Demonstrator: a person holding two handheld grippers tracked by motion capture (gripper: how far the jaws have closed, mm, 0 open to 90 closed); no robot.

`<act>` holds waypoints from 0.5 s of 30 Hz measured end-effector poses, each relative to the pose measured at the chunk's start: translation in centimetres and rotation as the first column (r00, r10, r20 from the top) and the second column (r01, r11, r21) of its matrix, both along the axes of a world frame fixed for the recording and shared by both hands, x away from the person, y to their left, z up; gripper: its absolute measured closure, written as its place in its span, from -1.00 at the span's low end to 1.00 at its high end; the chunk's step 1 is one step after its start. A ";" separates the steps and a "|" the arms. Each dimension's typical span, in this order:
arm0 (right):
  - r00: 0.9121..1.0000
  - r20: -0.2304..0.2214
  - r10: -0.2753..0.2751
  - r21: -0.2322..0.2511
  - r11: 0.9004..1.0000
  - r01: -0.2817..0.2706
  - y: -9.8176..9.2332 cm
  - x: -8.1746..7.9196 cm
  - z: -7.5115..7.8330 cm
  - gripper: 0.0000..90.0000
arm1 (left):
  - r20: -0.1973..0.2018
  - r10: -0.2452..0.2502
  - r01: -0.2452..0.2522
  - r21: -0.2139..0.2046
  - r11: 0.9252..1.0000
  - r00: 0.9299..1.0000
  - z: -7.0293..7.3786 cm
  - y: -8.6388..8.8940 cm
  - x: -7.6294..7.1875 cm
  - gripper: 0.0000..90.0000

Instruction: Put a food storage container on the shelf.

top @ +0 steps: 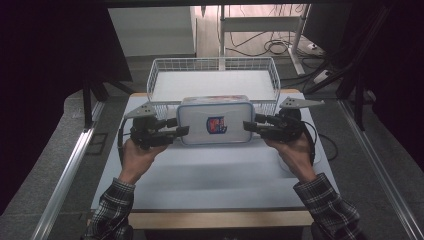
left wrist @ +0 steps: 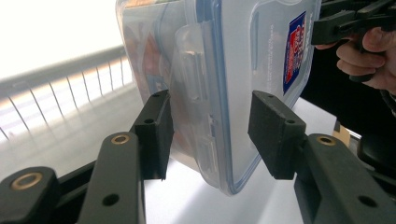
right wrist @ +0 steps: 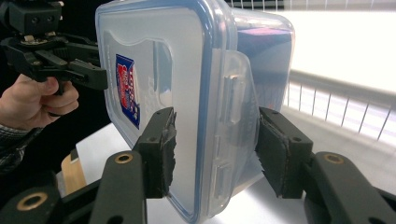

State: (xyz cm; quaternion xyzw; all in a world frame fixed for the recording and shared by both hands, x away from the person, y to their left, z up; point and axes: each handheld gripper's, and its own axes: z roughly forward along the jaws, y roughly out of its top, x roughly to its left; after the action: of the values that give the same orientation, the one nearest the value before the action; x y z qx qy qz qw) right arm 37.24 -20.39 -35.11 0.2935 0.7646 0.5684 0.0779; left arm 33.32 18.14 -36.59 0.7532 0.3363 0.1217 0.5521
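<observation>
A clear plastic container [top: 215,122] with a blue-rimmed lid and a red-and-blue sticker hangs above the white table [top: 200,175], its lid turned toward the person. My left gripper [top: 182,126] is shut on its left end and my right gripper [top: 248,125] on its right end. In the left gripper view the jaws [left wrist: 210,130] straddle the container's [left wrist: 224,93] side latch, with the right gripper [left wrist: 345,21] at the far end. In the right gripper view the jaws [right wrist: 215,149] clamp the other latch of the container [right wrist: 187,93], and the left gripper [right wrist: 88,65] shows beyond.
A white wire basket [top: 160,62] stands at the table's far edge, directly behind the container. Its bars [left wrist: 56,88] [right wrist: 336,107] run behind the jaws in both gripper views. A metal frame rail [top: 65,175] lines the left side, and cables lie on the floor at the back right.
</observation>
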 end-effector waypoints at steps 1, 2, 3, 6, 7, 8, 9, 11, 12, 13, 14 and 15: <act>1.000 0.014 0.005 0.011 1.000 -0.005 0.0 0.4 0.5 0.10 | 0.020 0.006 -0.006 -0.005 1.000 1.000 0.6 0.1 0.2 0.13; 1.000 0.014 0.005 0.011 1.000 -0.005 0.0 0.4 0.5 0.10 | 0.020 0.006 -0.006 -0.005 1.000 1.000 0.6 0.1 0.2 0.13; 1.000 0.019 0.005 0.019 1.000 -0.006 0.1 0.7 0.8 0.10 | 0.027 0.008 -0.008 -0.009 1.000 1.000 0.9 0.1 0.4 0.13; 0.999 0.042 0.005 0.044 0.999 -0.007 0.1 1.6 1.5 0.09 | 0.040 0.011 -0.010 -0.025 1.000 0.999 1.5 0.3 0.9 0.17; 0.999 0.042 0.005 0.044 0.999 -0.007 0.1 1.6 1.5 0.09 | 0.041 0.011 -0.010 -0.027 1.000 0.999 1.6 0.4 1.1 0.17; 0.999 0.046 0.003 0.044 0.999 -0.005 0.2 1.7 1.7 0.09 | 0.039 0.010 -0.009 -0.030 0.999 0.999 1.7 0.4 1.3 0.17; 0.999 0.046 0.001 0.043 0.999 -0.003 0.2 1.9 1.9 0.09 | 0.040 0.010 -0.009 -0.033 0.999 0.999 1.7 0.4 1.6 0.17; 0.999 0.054 -0.005 0.041 0.999 0.003 0.3 2.4 2.2 0.09 | 0.041 0.009 -0.007 -0.038 0.999 0.999 1.8 0.5 2.0 0.17; 0.998 0.057 -0.006 0.039 0.999 0.004 0.3 2.6 2.4 0.09 | 0.043 0.008 -0.006 -0.041 0.999 0.999 1.9 0.5 2.2 0.17; 0.998 0.057 -0.006 0.039 0.999 0.004 0.3 2.6 2.4 0.09 | 0.045 0.008 -0.006 -0.043 0.999 0.999 1.9 0.5 2.4 0.17; 0.998 0.063 -0.008 0.040 0.999 0.005 0.4 3.0 2.6 0.09 | 0.048 0.009 -0.007 -0.042 0.999 0.999 2.0 0.5 2.6 0.17; 0.998 0.063 -0.008 0.040 0.999 0.005 0.4 3.0 2.6 0.09 | 0.048 0.011 -0.008 -0.046 0.999 0.999 2.1 0.5 2.8 0.17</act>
State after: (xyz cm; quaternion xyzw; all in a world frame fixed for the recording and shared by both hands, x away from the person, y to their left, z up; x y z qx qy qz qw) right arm 40.23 -20.02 -32.54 0.2793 0.7495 0.5921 0.0981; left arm 36.11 18.68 -34.49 0.7356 0.3291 0.1348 0.5765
